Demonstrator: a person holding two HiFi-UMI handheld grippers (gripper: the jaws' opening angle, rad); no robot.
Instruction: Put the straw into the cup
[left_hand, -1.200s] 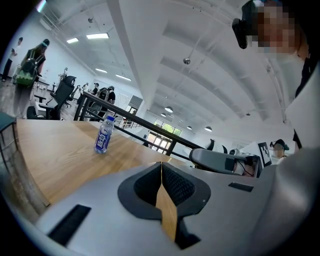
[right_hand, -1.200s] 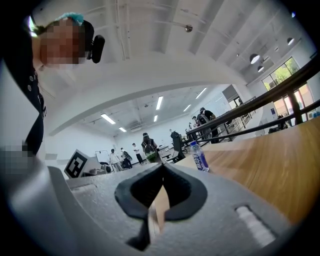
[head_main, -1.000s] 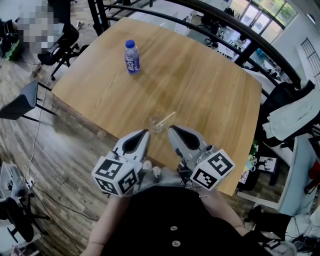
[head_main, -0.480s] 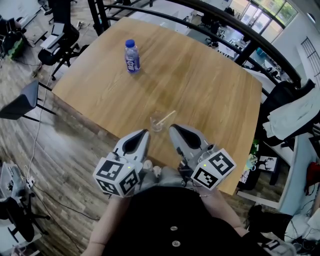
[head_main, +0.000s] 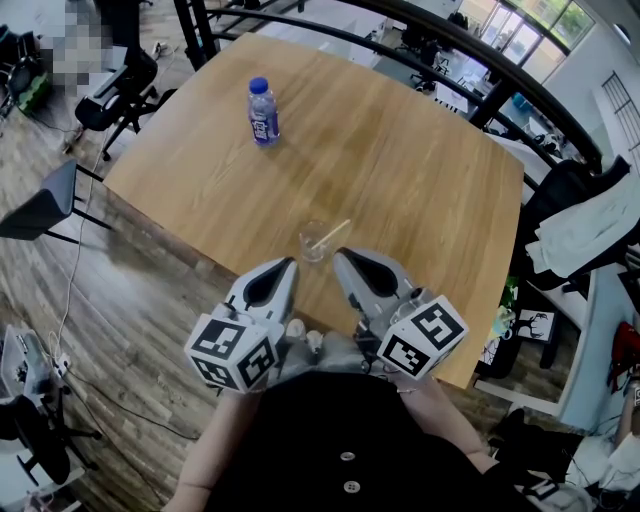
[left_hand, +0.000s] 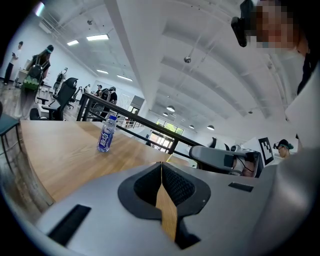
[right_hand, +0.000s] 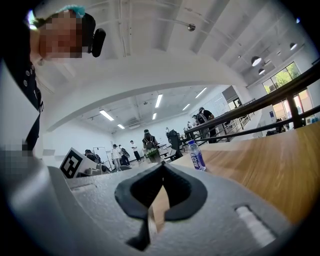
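A small clear cup (head_main: 313, 244) stands on the wooden table (head_main: 400, 170) near its front edge. A pale straw (head_main: 334, 235) rests in it and leans out toward the upper right. My left gripper (head_main: 291, 263) is just below and left of the cup, jaws shut with nothing between them. The right gripper (head_main: 338, 254) is just below and right of the cup, also shut and empty. Neither touches the cup. Closed jaw tips show in the left gripper view (left_hand: 161, 163) and in the right gripper view (right_hand: 162, 165). The cup is hidden in both of those views.
A water bottle with a blue cap (head_main: 263, 113) (left_hand: 104, 134) (right_hand: 196, 155) stands far back on the left of the table. A black railing (head_main: 470, 60) runs behind the table. Office chairs (head_main: 120, 95) stand at the left, and clothing (head_main: 590, 225) lies at the right.
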